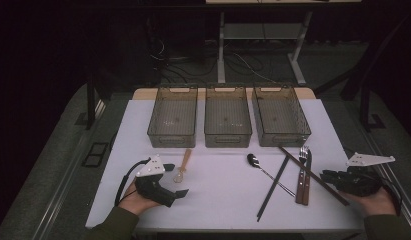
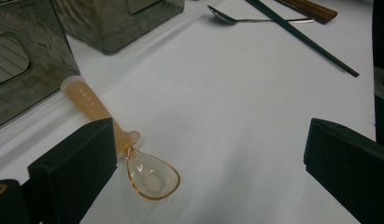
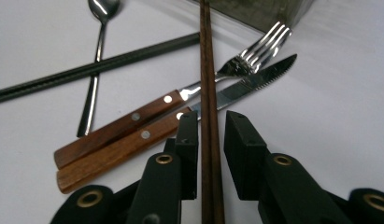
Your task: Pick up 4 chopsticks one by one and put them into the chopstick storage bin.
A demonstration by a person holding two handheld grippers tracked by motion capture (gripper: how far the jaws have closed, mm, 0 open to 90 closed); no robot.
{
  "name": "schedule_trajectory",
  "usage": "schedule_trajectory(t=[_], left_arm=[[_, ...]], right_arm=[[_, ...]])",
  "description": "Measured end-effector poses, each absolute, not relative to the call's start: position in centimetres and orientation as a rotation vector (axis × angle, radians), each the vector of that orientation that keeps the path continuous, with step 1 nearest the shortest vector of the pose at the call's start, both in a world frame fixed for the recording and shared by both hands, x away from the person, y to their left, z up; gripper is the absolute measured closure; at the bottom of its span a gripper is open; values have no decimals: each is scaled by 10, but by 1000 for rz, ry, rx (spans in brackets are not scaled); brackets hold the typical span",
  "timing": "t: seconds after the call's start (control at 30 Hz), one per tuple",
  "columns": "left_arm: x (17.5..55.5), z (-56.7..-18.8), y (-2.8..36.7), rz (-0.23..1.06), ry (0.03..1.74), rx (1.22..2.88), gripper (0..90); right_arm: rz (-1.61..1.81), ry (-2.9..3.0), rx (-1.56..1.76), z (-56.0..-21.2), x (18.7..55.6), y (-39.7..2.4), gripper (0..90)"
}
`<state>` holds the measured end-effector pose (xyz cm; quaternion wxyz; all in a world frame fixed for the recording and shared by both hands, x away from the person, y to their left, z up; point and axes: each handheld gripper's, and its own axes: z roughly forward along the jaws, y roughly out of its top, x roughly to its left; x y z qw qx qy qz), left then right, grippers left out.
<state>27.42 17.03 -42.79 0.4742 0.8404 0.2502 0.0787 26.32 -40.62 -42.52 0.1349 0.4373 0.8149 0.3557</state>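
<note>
Just right of the wood-handled knife [image 3: 133,142], my right gripper [image 3: 210,128] has its 2 jaws nearly closed around the brown chopsticks [image 3: 209,93], small gaps still showing. Far left of that knife, my left gripper [image 2: 203,154] gapes wide, holding nothing, beside the amber spoon [image 2: 147,175].

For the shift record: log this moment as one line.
left gripper: open, beside amber spoon | right gripper: jaws around brown chopstick, gaps visible | three bins: empty
</note>
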Motion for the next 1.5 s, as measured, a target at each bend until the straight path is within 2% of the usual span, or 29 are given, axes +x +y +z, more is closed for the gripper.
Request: schedule_trajectory(t=[0.37, 1.5], left_arm=[[274, -428, 170, 193, 612, 2057, 18], [274, -429, 169, 194, 608, 2067, 18]], right_arm=[[965, 2405, 1280, -431, 265, -408, 826], [895, 2434, 1277, -443, 272, -407, 815]])
